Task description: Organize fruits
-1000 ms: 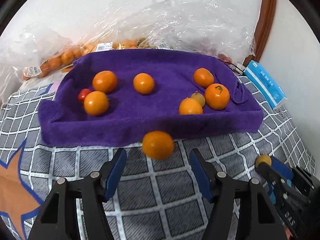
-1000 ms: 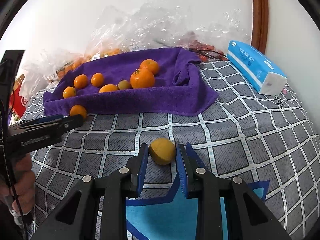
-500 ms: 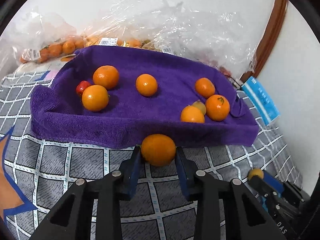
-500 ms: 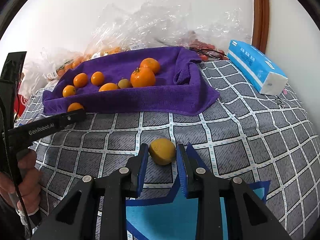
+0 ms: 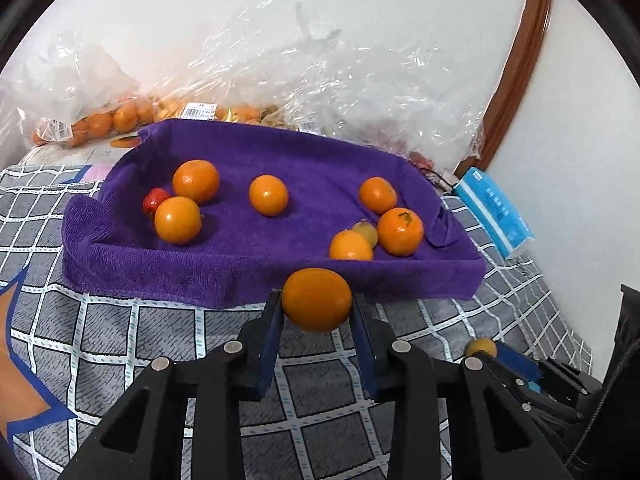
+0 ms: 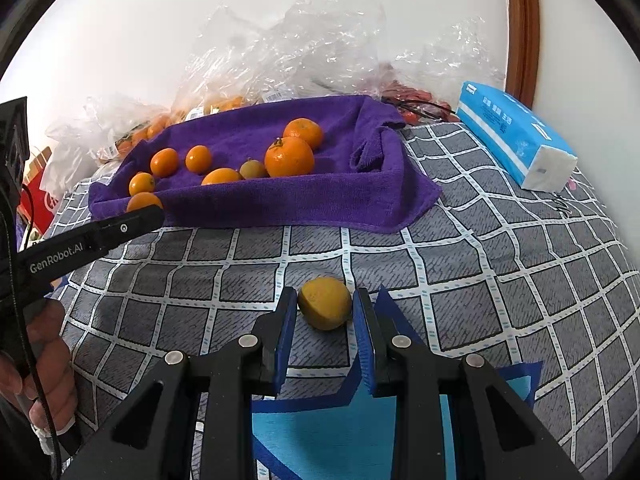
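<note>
My left gripper (image 5: pixel 317 302) is shut on an orange (image 5: pixel 317 299), held just in front of the purple towel tray (image 5: pixel 224 280). Several oranges lie in the tray, along with a small red fruit (image 5: pixel 155 200) and a small brownish fruit (image 5: pixel 366 232). My right gripper (image 6: pixel 325 302) is shut on a yellow fruit (image 6: pixel 325 309) resting on the checked grey cover (image 6: pixel 460 280). The right wrist view shows the left gripper (image 6: pixel 146 213) from the side at the tray's left front corner, with its orange (image 6: pixel 143 201) partly hidden. The tray (image 6: pixel 280 208) lies beyond.
Crumpled clear plastic bags (image 5: pixel 312 80) with more fruit are piled behind the tray against the wall. A blue tissue pack (image 6: pixel 516 136) lies to the right of the tray. A hand (image 6: pixel 52 360) grips the left tool's handle at the lower left.
The left gripper's jaws came together on the orange in front of the tray, and its view tilted up a little. The right gripper and its yellow fruit have not moved.
</note>
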Demonstrator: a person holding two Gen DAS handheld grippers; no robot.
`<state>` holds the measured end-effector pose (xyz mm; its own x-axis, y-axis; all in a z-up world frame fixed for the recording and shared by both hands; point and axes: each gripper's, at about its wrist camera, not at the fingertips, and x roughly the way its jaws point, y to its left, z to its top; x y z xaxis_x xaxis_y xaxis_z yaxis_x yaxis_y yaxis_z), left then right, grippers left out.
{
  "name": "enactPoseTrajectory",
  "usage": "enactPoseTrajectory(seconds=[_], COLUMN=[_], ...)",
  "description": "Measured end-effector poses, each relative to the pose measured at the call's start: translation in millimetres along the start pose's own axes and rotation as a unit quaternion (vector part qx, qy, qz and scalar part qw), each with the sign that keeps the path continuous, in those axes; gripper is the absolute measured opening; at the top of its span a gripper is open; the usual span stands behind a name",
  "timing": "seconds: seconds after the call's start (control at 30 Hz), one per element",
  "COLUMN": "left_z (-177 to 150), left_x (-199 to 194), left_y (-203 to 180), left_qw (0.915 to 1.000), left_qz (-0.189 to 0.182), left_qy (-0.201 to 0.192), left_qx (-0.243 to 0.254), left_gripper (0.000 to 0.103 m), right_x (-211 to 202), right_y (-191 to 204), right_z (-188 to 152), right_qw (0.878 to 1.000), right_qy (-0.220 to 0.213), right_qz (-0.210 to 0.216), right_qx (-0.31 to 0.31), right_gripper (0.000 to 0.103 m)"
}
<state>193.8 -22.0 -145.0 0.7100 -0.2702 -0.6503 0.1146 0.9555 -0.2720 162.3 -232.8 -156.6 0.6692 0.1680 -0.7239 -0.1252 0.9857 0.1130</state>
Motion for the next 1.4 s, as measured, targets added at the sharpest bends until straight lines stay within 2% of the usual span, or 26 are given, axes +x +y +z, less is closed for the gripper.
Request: enactPoseTrajectory(seconds=[0.23,0.43,0.53,0.63,0.73,0.9,1.07,1.2,1.4], left_z=[3,7,11,13,14,20,25,34,50], left_x=[-11,-22,-29,-40,-53,-68,-85,-91,-98], left_y=[3,10,15,15,14,21,32,45,58], left_qw=[0.9997,0.9987,0.9977,0.9966,0.9969,0.9971,0.9972,0.9971,0.9955], left_qz=[-0.014,-0.021,-0.030,-0.048,-0.035,-0.028,0.011,0.019,0.045], left_qy=[-0.018,-0.037,-0.044,-0.055,-0.066,-0.064,-0.070,-0.064,-0.077], left_qx=[-0.012,-0.029,-0.042,-0.038,-0.024,-0.031,-0.024,-0.036,-0.034], left_gripper=[0.032,0.032,0.032,0.032,0.032,0.032,0.032,0.032,0.032], right_x=[-7,-7,-10,-18,-29,-38,-32,-29,-34], right_y=[-3,-1,-3,-4,2,14,30,39,40], right_z=[-1,0,1,8,22,46,60,71,92], right_qw=[1.000,1.000,1.000,0.999,0.999,0.998,0.997,0.997,0.995], right_qy=[-0.015,-0.015,-0.020,-0.026,-0.043,-0.067,-0.072,-0.076,-0.092], right_qz=[0.007,-0.007,-0.012,0.001,0.000,0.004,0.015,0.027,0.020], right_qx=[0.010,0.010,0.017,0.032,0.022,0.010,0.002,-0.003,-0.012], right_gripper=[0.028,0.028,0.028,0.028,0.028,0.028,0.028,0.028,0.028])
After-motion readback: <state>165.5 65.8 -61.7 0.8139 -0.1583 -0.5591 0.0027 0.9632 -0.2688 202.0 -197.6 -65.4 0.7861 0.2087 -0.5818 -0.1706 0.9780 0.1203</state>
